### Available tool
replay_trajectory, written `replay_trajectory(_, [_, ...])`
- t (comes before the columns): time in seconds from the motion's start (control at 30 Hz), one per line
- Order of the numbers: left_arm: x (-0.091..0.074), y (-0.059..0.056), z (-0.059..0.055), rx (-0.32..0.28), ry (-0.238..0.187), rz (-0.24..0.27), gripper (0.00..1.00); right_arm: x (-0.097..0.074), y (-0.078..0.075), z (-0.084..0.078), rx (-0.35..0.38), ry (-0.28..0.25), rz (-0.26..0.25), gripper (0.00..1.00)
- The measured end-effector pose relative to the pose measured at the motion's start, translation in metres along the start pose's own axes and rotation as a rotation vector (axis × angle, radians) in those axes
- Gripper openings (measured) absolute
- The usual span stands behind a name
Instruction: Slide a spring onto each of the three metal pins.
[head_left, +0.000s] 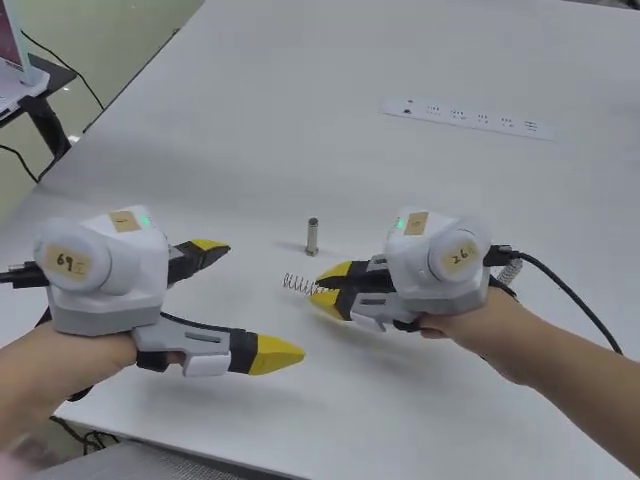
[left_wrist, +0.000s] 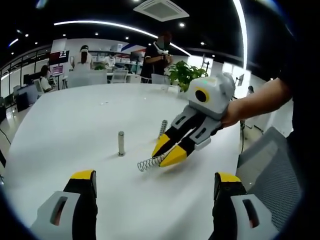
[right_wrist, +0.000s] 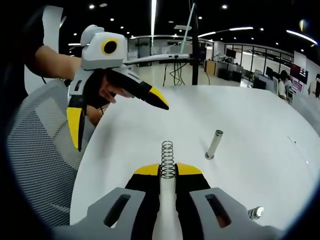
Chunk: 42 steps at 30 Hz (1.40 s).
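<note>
The fingers (right_wrist: 148, 171) of my right gripper (right_wrist: 168, 172) are clamped on the near end of a spring (right_wrist: 168, 152). The rest of the coil sticks straight out past the yellow tips, at lower centre of the right gripper view, above the white table (right_wrist: 250, 115). A metal pin (right_wrist: 215, 144) stands on the table up and to the right of the spring in that frame, apart from it, its shaft bare.

From the head view I see the same spring just left of centre, poking leftward out of the right gripper's tips. The pin stands upright a little above it and is not touching it.

My left gripper (head_left: 243, 298) sits at the lower left of the head view, its fingers spread wide with nothing between them. In the left gripper view they rise at the bottom left and bottom right corners. The right gripper comes in from the upper right there, and the spring hangs off its tips near the middle of the frame, with the pin to the left of it.

Behind the right gripper in that view, just right of centre, there is a second upright piece (left_wrist: 163, 128) with a coiled look. I cannot tell whether it is a pin carrying a spring.

A white power strip (head_left: 468, 117) lies on the table at the upper right of the head view, well apart from the work. A mesh chair (right_wrist: 40, 150) shows at the left of the right gripper view.
</note>
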<state>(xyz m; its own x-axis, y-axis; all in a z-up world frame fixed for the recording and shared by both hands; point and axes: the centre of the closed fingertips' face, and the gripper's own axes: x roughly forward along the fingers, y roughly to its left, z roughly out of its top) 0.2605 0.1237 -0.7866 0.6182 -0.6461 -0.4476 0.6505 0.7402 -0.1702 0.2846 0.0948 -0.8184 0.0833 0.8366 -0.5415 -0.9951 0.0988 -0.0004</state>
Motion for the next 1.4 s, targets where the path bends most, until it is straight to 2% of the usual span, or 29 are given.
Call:
replay_trajectory(0.2, [0.008, -0.010, 0.001, 0.017, 0.011, -0.039, 0.92, -0.020, 0.004, -0.003, -0.016, 0.004, 0.000, 0.08])
replay_trajectory(0.37, [0.012, -0.015, 0.009, 0.050, 0.018, -0.077, 0.88, -0.035, 0.008, -0.006, -0.036, 0.005, 0.010, 0.08])
replay_trajectory(0.57, [0.019, -0.019, 0.017, 0.077, 0.022, -0.112, 0.81, -0.049, 0.009, -0.010, -0.041, 0.002, -0.007, 0.08])
replay_trajectory(0.63, [0.022, -0.023, 0.022, 0.077, 0.011, -0.132, 0.79, -0.054, 0.010, -0.010, -0.022, -0.012, -0.010, 0.08])
replay_trajectory(0.67, [0.025, -0.027, 0.027, 0.065, -0.008, -0.148, 0.79, -0.057, 0.011, -0.011, -0.022, -0.012, -0.013, 0.08])
replay_trajectory(0.73, [0.028, -0.031, 0.030, 0.078, -0.010, -0.163, 0.77, -0.061, 0.013, -0.013, -0.027, -0.012, -0.013, 0.08])
replay_trajectory(0.8, [0.031, -0.033, 0.030, 0.089, -0.002, -0.177, 0.72, -0.064, 0.013, -0.013, -0.026, -0.013, -0.014, 0.08])
replay_trajectory(1.17, [0.053, -0.064, 0.031, 0.168, 0.032, -0.292, 0.47, -0.081, 0.018, -0.010, -0.050, -0.034, 0.008, 0.08])
replay_trajectory(1.33, [0.056, -0.070, 0.029, 0.206, 0.040, -0.327, 0.33, -0.087, 0.022, -0.008, -0.076, -0.034, 0.036, 0.08])
replay_trajectory(1.4, [0.058, -0.072, 0.031, 0.207, 0.040, -0.334, 0.31, -0.089, 0.024, -0.008, -0.088, -0.034, 0.051, 0.08])
